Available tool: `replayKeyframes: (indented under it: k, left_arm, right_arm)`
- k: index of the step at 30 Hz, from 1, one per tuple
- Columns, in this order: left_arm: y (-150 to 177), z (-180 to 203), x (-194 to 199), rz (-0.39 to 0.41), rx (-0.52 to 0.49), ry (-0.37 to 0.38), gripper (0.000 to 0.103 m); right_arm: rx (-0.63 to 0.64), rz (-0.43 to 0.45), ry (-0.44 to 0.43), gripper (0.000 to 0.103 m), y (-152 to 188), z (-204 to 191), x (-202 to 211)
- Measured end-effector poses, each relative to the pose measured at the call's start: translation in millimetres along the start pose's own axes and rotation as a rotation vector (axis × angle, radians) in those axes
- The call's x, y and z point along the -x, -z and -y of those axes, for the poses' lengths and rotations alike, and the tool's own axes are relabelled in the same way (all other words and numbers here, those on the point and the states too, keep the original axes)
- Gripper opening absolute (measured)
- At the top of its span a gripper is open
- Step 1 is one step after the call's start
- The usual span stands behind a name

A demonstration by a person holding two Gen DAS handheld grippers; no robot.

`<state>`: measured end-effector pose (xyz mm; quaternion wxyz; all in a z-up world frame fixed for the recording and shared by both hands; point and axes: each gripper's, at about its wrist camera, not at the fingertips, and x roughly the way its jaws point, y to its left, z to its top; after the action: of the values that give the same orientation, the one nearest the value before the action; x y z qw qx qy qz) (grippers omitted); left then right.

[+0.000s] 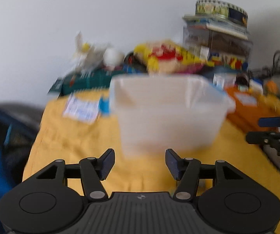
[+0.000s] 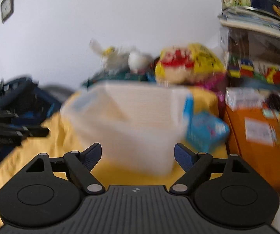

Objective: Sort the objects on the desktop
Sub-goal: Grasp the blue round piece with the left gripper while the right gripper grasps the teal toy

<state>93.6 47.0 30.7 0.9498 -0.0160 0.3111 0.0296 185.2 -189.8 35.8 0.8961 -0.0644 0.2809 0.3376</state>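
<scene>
The translucent white tub [image 1: 171, 113] stands upright and open-mouthed on the yellow cloth [image 1: 77, 142], near the middle of the desk, and it reads as the place the sorted things are meant to go, which would explain why both tools face it head-on; the left gripper [image 1: 140, 163] hangs just in front of the tub's near wall with its jaws apart and nothing between the blue pads [image 1: 106, 164], and the right gripper [image 2: 138, 157] does the same from slightly to the tub's right, its jaws spread wider and likewise empty, so neither tool carries anything at this moment; the tub looks empty as far as the blur allows, though its floor cannot be made out with certainty; to the left of the tub a flat white-and-blue packet [image 1: 81, 108] lies on the cloth, and to the right of the tub a blue-patterned box [image 2: 206, 130] leans close against its wall, with an orange box [image 2: 256, 136] beyond that; behind the tub a yellow and red bag [image 1: 167, 58] and a pale crumpled wrapper [image 1: 89, 54] are heaped against the wall; further right behind the tub a round tin [image 1: 220, 9] sits atop a stack; the loose pieces nearest the tub seem the likeliest candidates for sorting.
</scene>
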Motion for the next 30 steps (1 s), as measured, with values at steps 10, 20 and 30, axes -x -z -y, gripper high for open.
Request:
replayKeyframes:
  k: [10,20,30]
  left_arm:
    - [101.5,10.8,18.7,-0.173,0.041,0.002,0.061]
    - [113.9,18.8,-15.4,-0.226,0.031,-0.009,0.061]
    - [109.6,23.3,-15.0,-0.181,-0.014,0.027,0.042]
  right_arm:
    - [0.107,-0.211,-0.040,0.074,111.0,-42.5,18.4]
    - [0.116,-0.258,-0.044,0.072,115.7,-49.4,-14.2]
    - [0.104,-0.268,-0.063,0.067,116.3,-46.3,-20.2]
